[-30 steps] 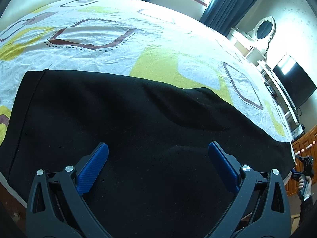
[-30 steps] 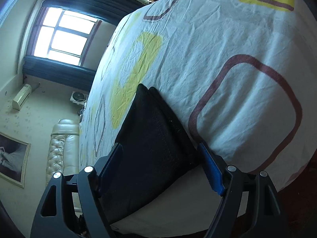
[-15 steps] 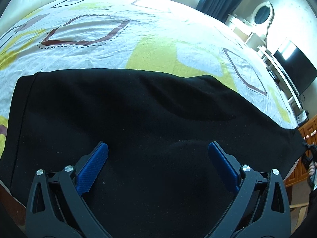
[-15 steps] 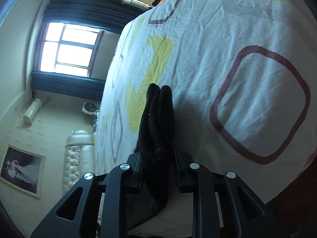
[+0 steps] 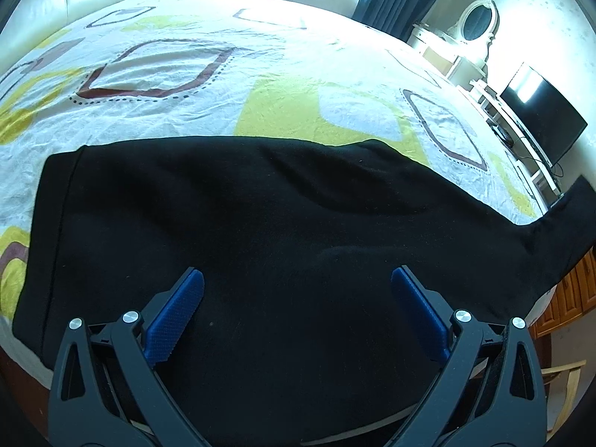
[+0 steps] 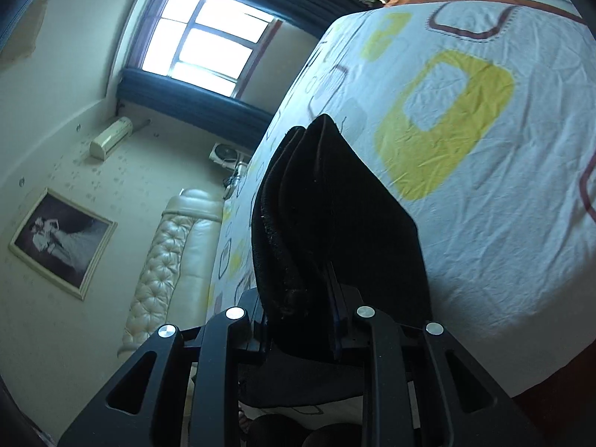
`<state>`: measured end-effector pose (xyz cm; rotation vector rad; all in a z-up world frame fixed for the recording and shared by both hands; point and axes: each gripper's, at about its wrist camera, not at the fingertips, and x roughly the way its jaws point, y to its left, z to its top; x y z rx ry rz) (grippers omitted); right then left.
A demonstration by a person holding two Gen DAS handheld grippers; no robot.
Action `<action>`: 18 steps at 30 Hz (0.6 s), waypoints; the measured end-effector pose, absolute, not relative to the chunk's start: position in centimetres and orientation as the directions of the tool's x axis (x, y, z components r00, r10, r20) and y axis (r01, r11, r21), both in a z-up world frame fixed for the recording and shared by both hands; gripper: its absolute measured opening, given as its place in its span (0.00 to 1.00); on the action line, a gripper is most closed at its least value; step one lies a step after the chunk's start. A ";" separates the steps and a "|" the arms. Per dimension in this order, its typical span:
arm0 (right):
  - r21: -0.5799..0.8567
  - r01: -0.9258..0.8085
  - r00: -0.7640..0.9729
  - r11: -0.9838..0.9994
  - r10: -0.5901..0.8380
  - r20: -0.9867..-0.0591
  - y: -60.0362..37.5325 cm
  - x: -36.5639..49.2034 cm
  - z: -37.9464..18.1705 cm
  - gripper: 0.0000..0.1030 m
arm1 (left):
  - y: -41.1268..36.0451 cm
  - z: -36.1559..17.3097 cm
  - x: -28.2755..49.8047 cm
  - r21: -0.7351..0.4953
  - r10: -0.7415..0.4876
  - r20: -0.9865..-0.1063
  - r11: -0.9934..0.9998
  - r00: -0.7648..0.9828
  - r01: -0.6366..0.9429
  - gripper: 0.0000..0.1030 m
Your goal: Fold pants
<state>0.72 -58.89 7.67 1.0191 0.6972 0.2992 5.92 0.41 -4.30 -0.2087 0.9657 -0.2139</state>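
Right gripper (image 6: 301, 320) clamped on pants (image 5: 298, 260) hem a second ago – now raising that end off bed (image 5: 260, 74). Left gripper (image 5: 296, 313) jaws wide, empty, hovering over flat pants. Fold-over likely starting.

Both wrist views low over the bed (image 5: 283, 74), close on shared black pants (image 5: 283, 231).
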 end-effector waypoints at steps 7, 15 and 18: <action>0.793 0.017 0.651 0.609 0.595 -0.472 -49.7 3.2 7.9 0.23 | 0.6 -4.1 6.1 -0.286 -0.280 -0.786 0.955 0.551 0.077 0.98; 0.709 -0.020 0.543 0.705 0.603 -0.585 -39.6 5.0 5.0 0.23 | 0.7 -4.2 6.3 -0.303 -0.288 -0.786 0.951 0.547 0.064 0.98; 0.661 -0.021 0.503 0.750 0.579 -0.642 -36.4 5.3 3.4 0.23 | 1.0 -4.1 6.5 -0.330 -0.303 -0.782 0.943 0.544 0.050 0.98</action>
